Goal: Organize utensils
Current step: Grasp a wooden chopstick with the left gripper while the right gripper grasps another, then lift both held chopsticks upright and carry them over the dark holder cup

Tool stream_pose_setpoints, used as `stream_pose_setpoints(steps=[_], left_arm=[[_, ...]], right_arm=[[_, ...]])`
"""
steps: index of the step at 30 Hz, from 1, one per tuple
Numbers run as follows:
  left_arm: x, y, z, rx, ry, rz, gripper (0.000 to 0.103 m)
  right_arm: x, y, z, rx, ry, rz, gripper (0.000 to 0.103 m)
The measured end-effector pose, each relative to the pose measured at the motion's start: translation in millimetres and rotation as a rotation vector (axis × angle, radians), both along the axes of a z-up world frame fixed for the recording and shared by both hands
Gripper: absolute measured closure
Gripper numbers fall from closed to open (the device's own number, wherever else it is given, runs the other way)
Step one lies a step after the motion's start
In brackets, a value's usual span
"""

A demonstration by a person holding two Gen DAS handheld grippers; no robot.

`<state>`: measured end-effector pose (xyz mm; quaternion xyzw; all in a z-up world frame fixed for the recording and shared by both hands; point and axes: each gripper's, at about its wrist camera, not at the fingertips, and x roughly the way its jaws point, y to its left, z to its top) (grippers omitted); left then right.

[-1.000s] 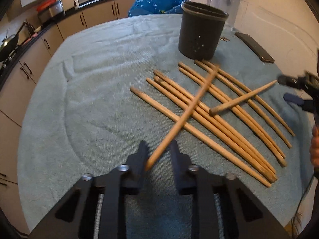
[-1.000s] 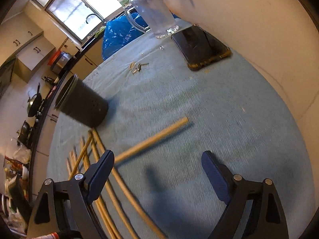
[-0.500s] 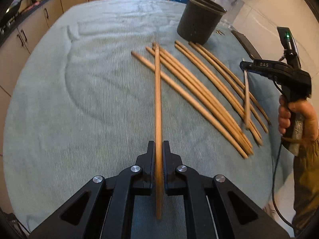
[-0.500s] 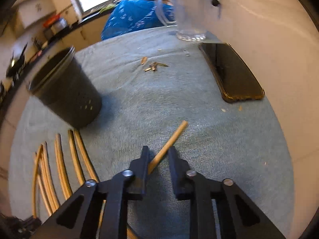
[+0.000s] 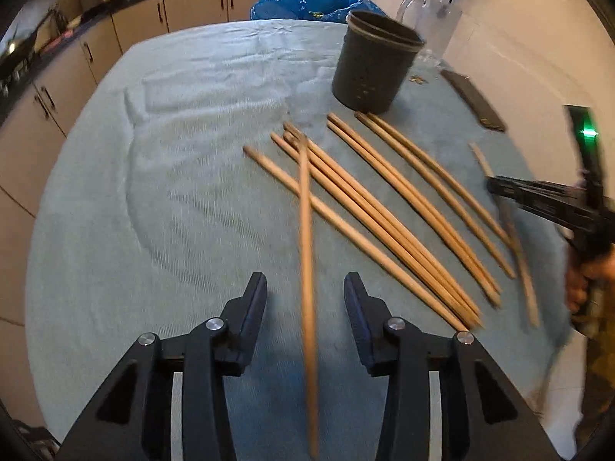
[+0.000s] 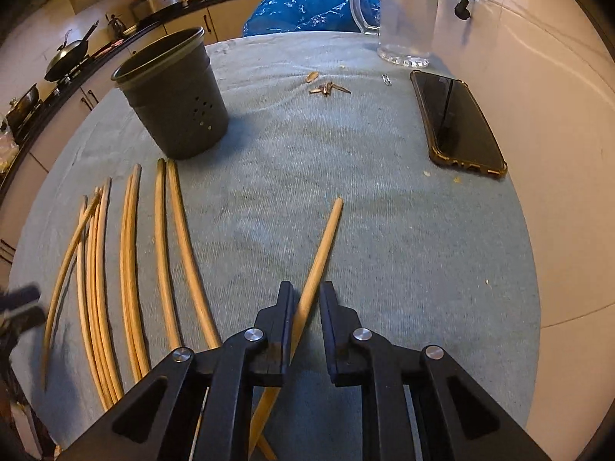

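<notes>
Several wooden chopsticks (image 5: 384, 207) lie side by side on the blue-grey cloth, in front of a dark perforated holder cup (image 5: 373, 73). My left gripper (image 5: 305, 280) is opening. One chopstick (image 5: 305, 211) runs between its pads without touching them, its far end across the row. My right gripper (image 6: 306, 288) is closing on another chopstick (image 6: 324, 238), which points ahead toward bare cloth. In the left wrist view, that chopstick (image 5: 515, 238) hangs blurred from the right gripper (image 5: 499, 188) at the right edge. The cup (image 6: 177, 103) stands upright at the far left, beyond the row (image 6: 130, 249).
A phone (image 6: 455, 119) in a brown case lies at the right. A clear glass jug (image 6: 405, 15) and a blue bag (image 6: 303, 4) are at the back, and small bits (image 6: 326, 88) lie on the cloth. A white wall runs along the right. Kitchen cabinets are at the left.
My left gripper was shut on its chopstick half a second ago; now its jaws have parted around it. The right gripper went from wide open to closed on its chopstick and rolled.
</notes>
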<state>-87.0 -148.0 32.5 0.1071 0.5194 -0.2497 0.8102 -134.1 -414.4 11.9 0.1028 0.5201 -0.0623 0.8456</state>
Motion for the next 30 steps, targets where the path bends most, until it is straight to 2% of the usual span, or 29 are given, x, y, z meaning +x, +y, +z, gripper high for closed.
stream_pose_setpoints(steps=[2, 4, 6, 14, 22, 24, 25, 27, 30], left_arm=[[12.3, -8.6, -5.3, 0.038, -0.022, -0.006, 0.063], [24.1, -13.0, -11.6, 0.068, -0.013, -0.006, 0.078], [35.1, -14.5, -16.6, 0.074, 0.014, -0.006, 0.084], [55.9, -22.3, -12.9, 0.123, 0.016, -0.02, 0.085], [74.5, -36.5, -17.9, 0.15, 0.059, -0.049, 0.085], [73.5, -41.1, -17.8, 0.147, 0.049, -0.042, 0.085], [72.8, -41.4, -17.5, 0.14, 0.046, -0.038, 0.092], [68.3, -40.7, -16.5, 0.11, 0.045, -0.036, 0.096], [56.7, -32.2, -3.2, 0.079, -0.017, -0.02, 0.097]], right_arm=[[-3.9, -3.4, 0.2, 0.014, 0.003, -0.001, 0.088], [-6.2, -7.6, 0.0, 0.026, 0.009, -0.002, 0.088], [-8.0, -8.8, 0.4, 0.035, 0.018, 0.0, 0.088], [9.3, -12.7, 0.5, 0.057, 0.078, 0.006, 0.086], [44.0, 1.3, 0.3, -0.056, 0.192, 0.029, 0.085], [53.4, 7.0, 0.6, -0.086, 0.222, 0.05, 0.085], [56.6, 8.5, 0.5, -0.083, 0.231, 0.058, 0.087], [57.5, 7.7, 1.2, -0.07, 0.235, 0.067, 0.093], [48.8, 7.9, 5.6, -0.052, 0.186, 0.064, 0.096]])
